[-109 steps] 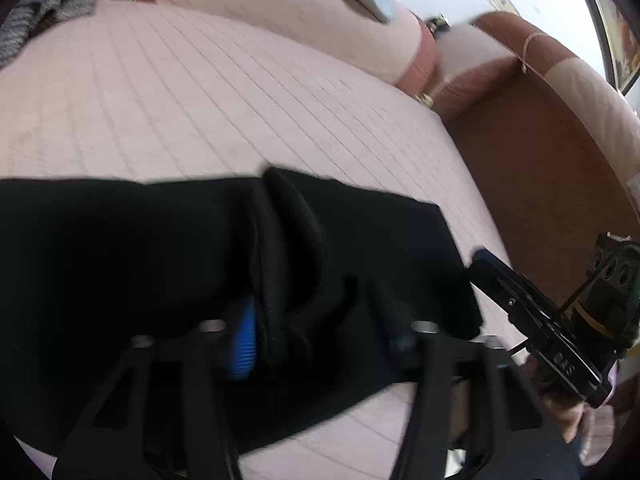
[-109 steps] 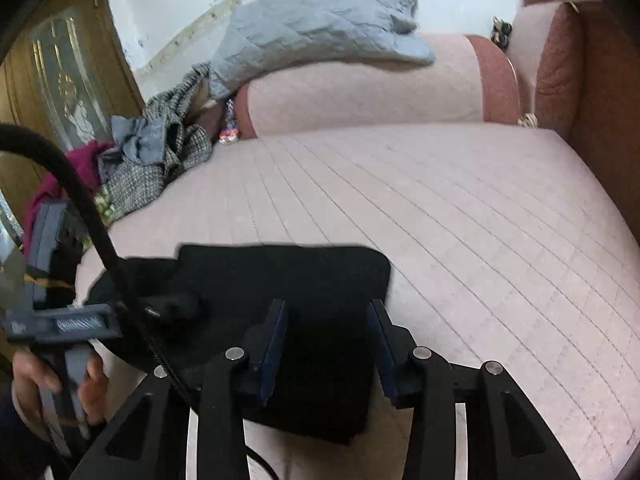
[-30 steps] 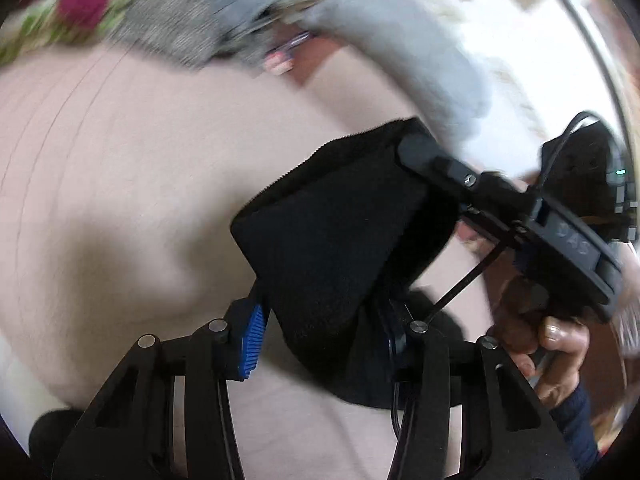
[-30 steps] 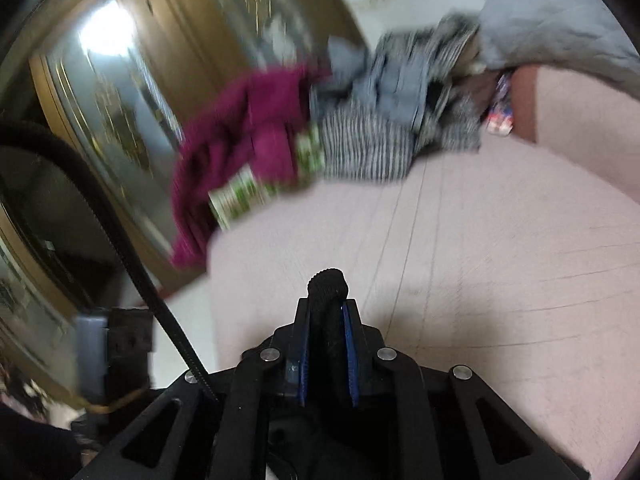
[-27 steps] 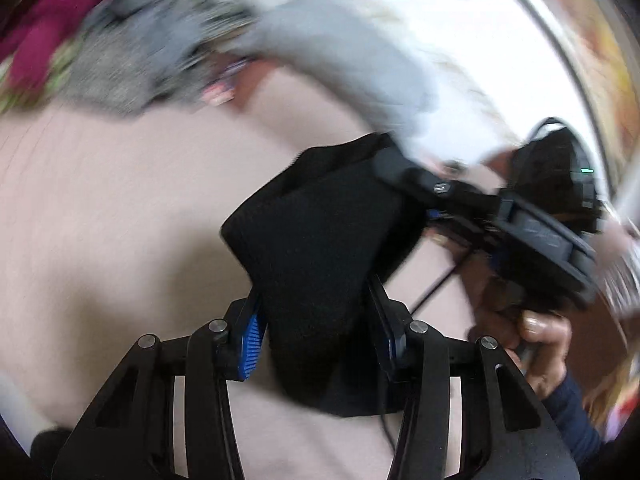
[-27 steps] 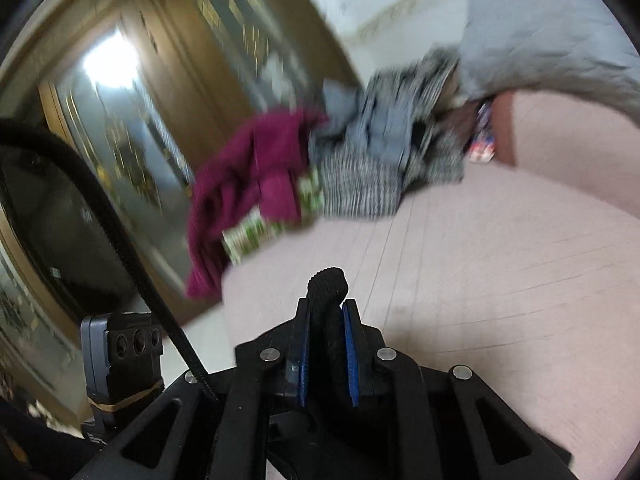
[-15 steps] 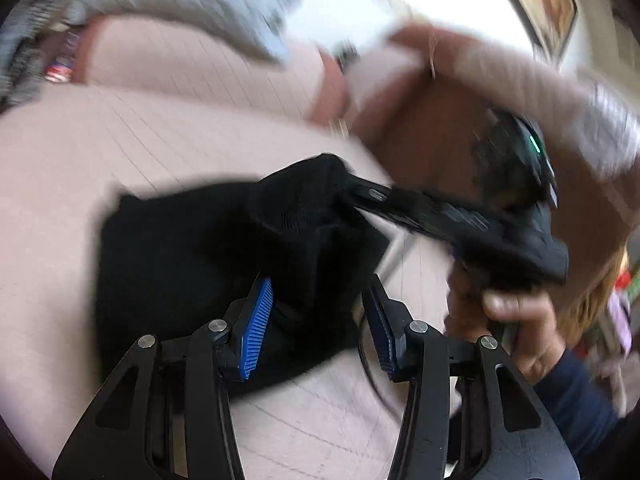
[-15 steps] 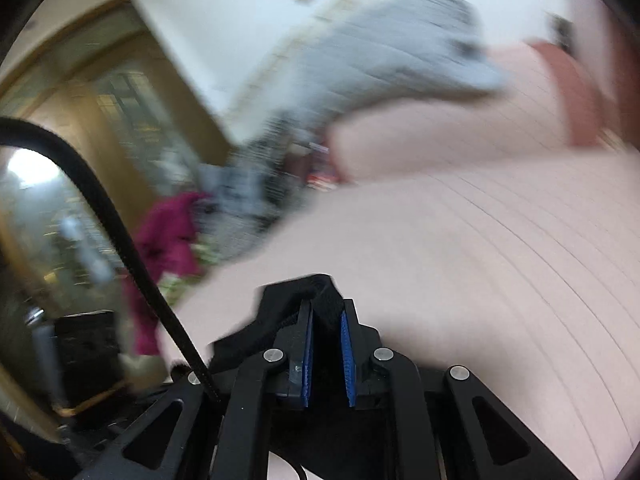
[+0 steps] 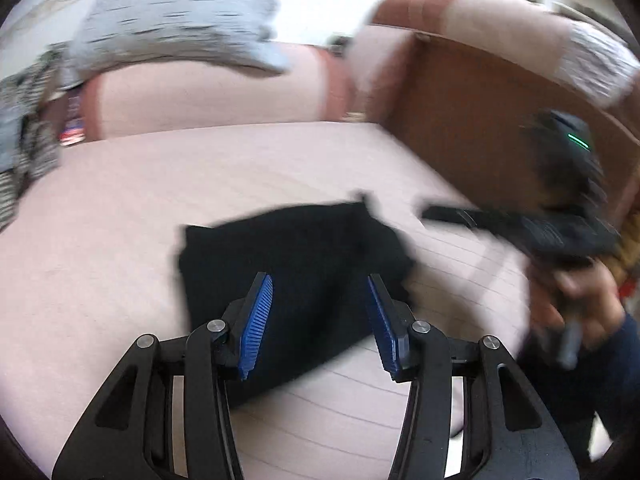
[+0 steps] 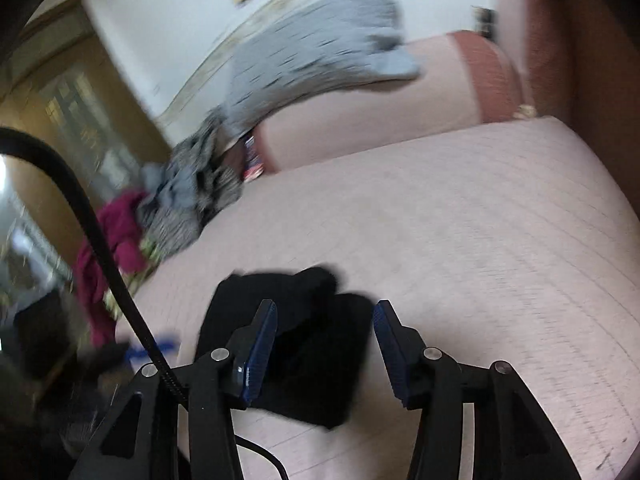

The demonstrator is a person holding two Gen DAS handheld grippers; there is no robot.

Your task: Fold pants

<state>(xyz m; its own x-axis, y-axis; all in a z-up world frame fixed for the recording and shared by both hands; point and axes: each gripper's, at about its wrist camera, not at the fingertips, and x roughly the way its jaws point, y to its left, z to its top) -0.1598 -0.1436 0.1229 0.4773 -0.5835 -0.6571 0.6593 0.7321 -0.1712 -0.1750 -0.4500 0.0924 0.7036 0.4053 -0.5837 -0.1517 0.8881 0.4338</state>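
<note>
Closest to the left wrist camera, the left gripper (image 9: 319, 322) fills the bottom of the frame, tipped down toward the bed. Its two blue-padded fingers (image 9: 256, 320) are spread about halfway and opening a touch more. The folded black fabric pants (image 9: 292, 276) sit past the tips in the gap, but neither pad presses on them, so nothing's gripped.

Same deal in the right wrist view: the right gripper (image 10: 325, 340) angles down from the bottom edge with its jaws opening, and the pants (image 10: 316, 364) lie beyond the pads, not pinched.

The pants are one compact dark bundle, lying flat at centre frame on the pink quilted bed surface (image 9: 100, 260). In the left view the long axis seems to run from lower left up to upper right, though motion blur makes that hard to call. A small raised fold pokes up at the far corner.

At the right edge of the left view, the person's hand (image 9: 576, 304) in a dark sleeve holds the other gripper, which points left toward the pants without touching them.

Further back: one grey quilted blanket (image 9: 176, 24) draped over the pink bolster (image 9: 208, 92), a pile of grey checked clothes (image 10: 192, 196), and one magenta garment (image 10: 116, 240) at the left.
</note>
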